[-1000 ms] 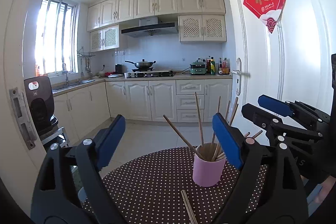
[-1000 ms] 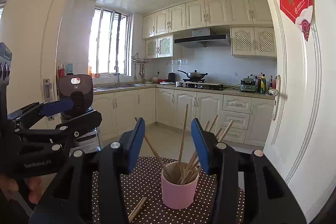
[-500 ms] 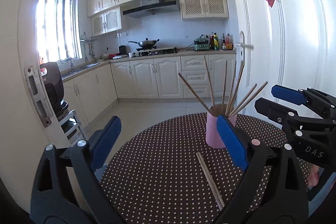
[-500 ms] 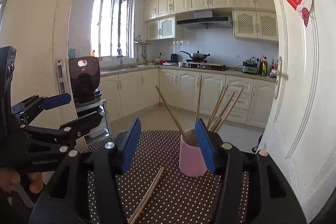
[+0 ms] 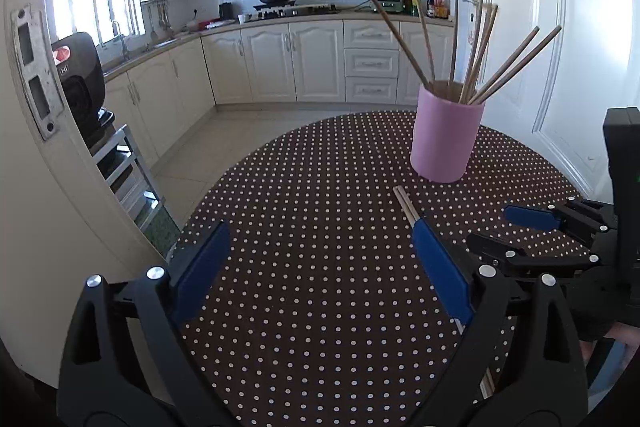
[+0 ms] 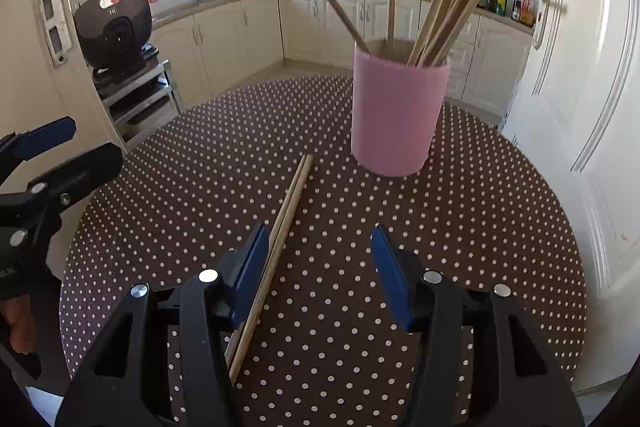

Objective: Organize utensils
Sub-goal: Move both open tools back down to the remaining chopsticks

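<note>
In the right wrist view, the left gripper [image 6: 60, 147] shows at the left edge, jaws spread wide and empty. At lower centre the right gripper [image 6: 316, 259] stands part-spread, pinching nothing, above a loose pair of chopsticks [image 6: 280, 227] lying on the dotted table [image 6: 500, 227]. Right of centre, the pink cup [image 6: 396, 115] already holds several chopsticks; judged remaining: the loose pair.

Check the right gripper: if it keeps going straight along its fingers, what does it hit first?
Probably the polka-dot tablecloth, short of the pink cup. The right gripper tilts down at bare cloth between its open jaws; the loose chopsticks lie by its left finger, just off that line. Depth is unclear.
</note>
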Motion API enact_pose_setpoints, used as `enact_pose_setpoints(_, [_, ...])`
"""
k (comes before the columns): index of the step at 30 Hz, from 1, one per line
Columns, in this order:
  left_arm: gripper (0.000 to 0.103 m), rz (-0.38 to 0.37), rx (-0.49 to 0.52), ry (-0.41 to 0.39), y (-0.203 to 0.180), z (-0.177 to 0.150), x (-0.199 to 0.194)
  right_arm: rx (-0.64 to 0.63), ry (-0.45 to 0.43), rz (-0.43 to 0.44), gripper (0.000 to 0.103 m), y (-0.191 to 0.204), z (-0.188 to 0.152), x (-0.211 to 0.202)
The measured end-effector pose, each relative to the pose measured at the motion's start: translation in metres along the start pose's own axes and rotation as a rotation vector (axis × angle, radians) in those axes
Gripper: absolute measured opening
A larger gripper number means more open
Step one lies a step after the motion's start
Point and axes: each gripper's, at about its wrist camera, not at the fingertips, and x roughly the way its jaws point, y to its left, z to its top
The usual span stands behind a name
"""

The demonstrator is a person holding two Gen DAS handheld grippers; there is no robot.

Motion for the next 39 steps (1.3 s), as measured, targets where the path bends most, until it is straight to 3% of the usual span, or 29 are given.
enact_pose_setpoints(7, [0.091,-0.009,-0.023,0.068,0.011,-0.010,0.021,0.031,0.102,0.014,0.051,-0.001,0.001,0.031])
enact_pose_setpoints(17, [0.091,-0.021,-0.024,0.097,0.013,-0.010,0.030,0.036,0.131,-0.004,0.051,0.001,0.014,0.042])
enact_pose_setpoints(21, [0.091,-0.019,-0.015,0.097,0.011,-0.009,0.032,0.127,0.117,0.059,0.051,-0.002,0.027,0.047])
enact_pose_setpoints(24, [0.091,-0.012,-0.008,0.101,0.011,-0.010,0.034,0.079,0.145,0.042,0.051,0.007,0.029,0.053])
enact_pose_setpoints(39, [0.091,-0.013,-0.016,0.130,0.012,-0.008,0.041,0.072,0.184,0.012,0.051,0.018,0.050,0.078])
